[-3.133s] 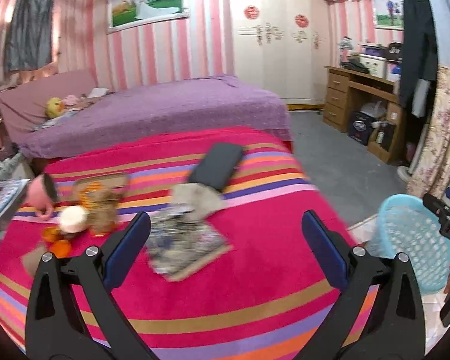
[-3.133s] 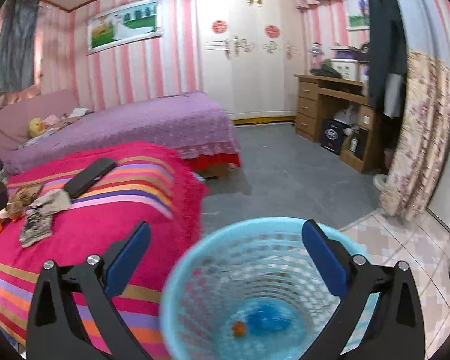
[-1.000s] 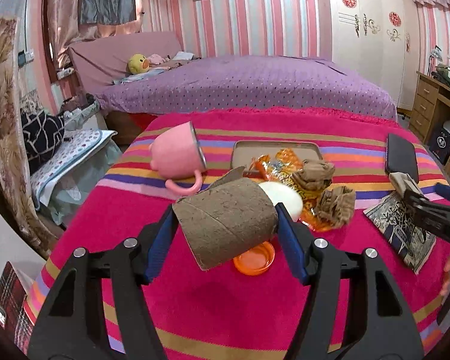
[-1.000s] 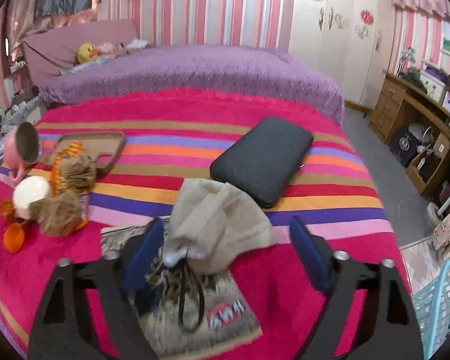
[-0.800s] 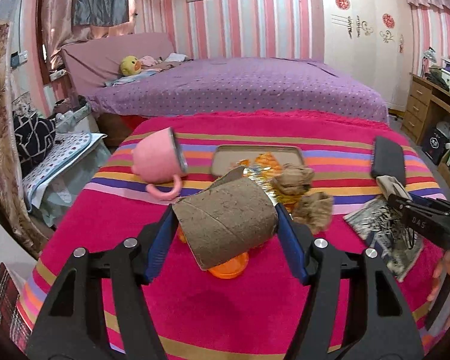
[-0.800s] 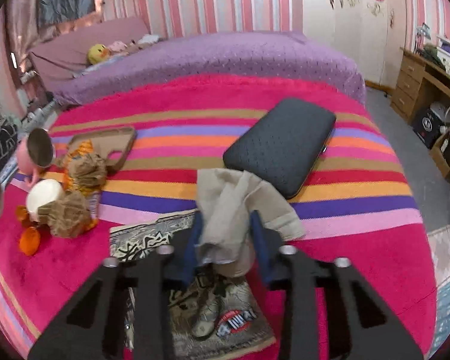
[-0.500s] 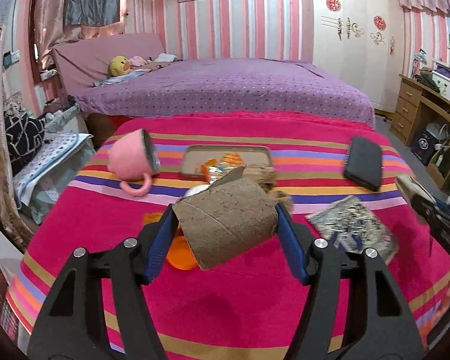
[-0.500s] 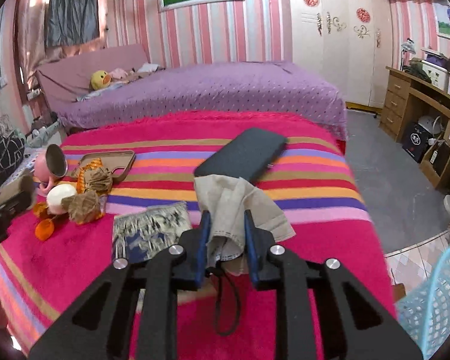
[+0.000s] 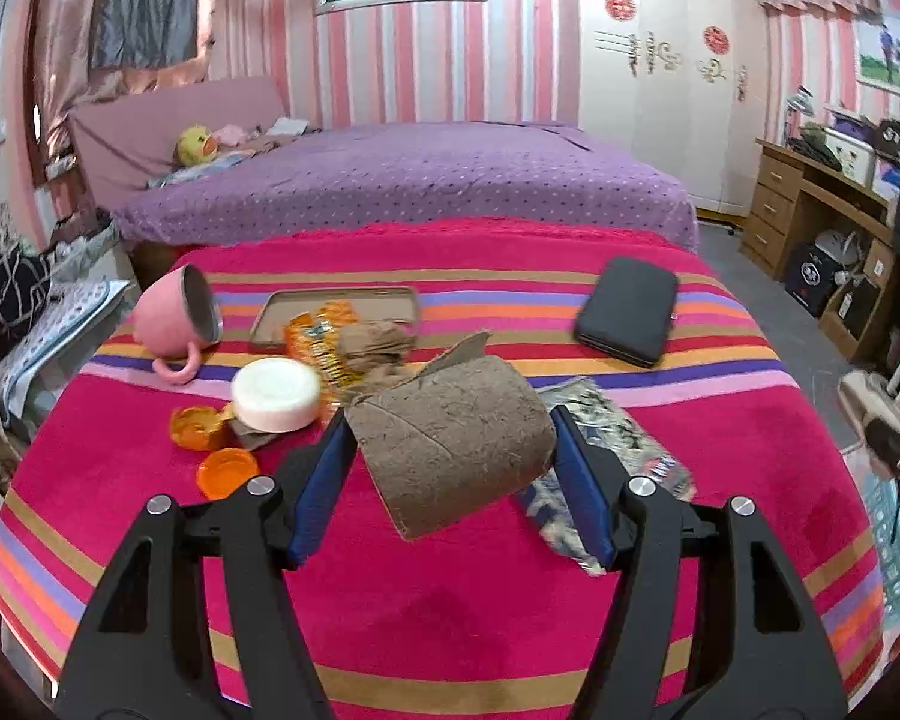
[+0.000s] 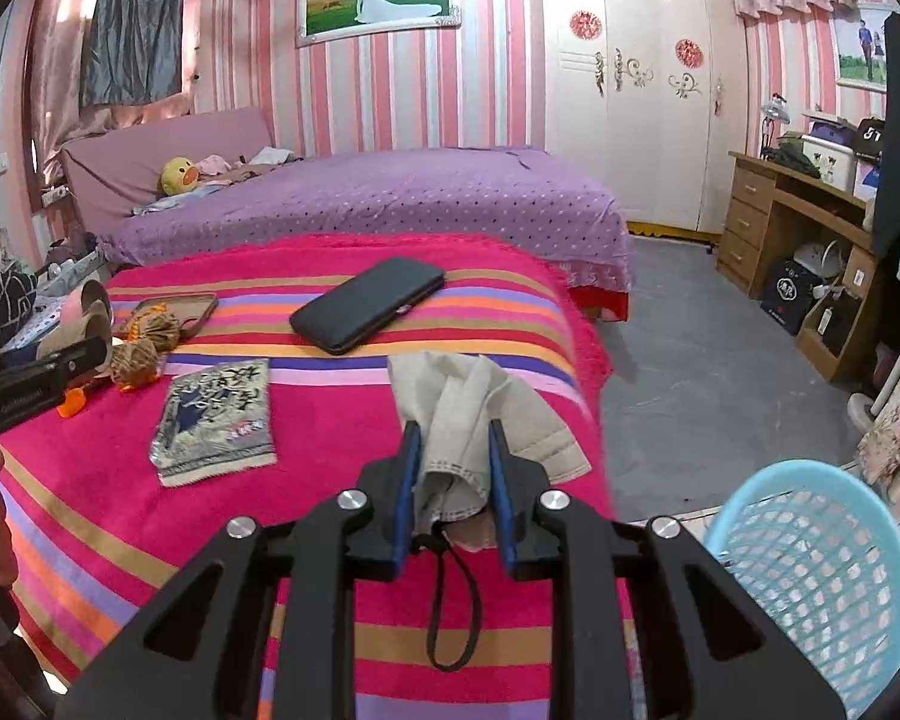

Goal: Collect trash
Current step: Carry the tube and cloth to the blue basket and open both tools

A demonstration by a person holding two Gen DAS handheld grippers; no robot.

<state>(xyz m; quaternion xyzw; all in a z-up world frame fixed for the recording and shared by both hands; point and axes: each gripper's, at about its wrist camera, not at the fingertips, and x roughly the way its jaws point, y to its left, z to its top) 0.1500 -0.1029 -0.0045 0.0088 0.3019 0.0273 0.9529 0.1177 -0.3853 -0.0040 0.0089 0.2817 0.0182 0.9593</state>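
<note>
Both fisheye views look forward along their own fingers, low and close above the striped bed (image 9: pixel 450 618), facing the far purple bed (image 10: pixel 390 198) and wardrobe (image 10: pixel 636 90). The right view sits further right, catching floor and a blue basket (image 10: pixel 810 570) at lower right. Both share the black case (image 9: pixel 627 309).

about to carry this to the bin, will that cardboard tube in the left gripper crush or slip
The cardboard tube looks hollow and thin-walled, with a loose flap at its seam, so it probably dents under a hard squeeze. The left gripper pinches its curved sides, so it may rotate or slip. It is likely very light.
</note>
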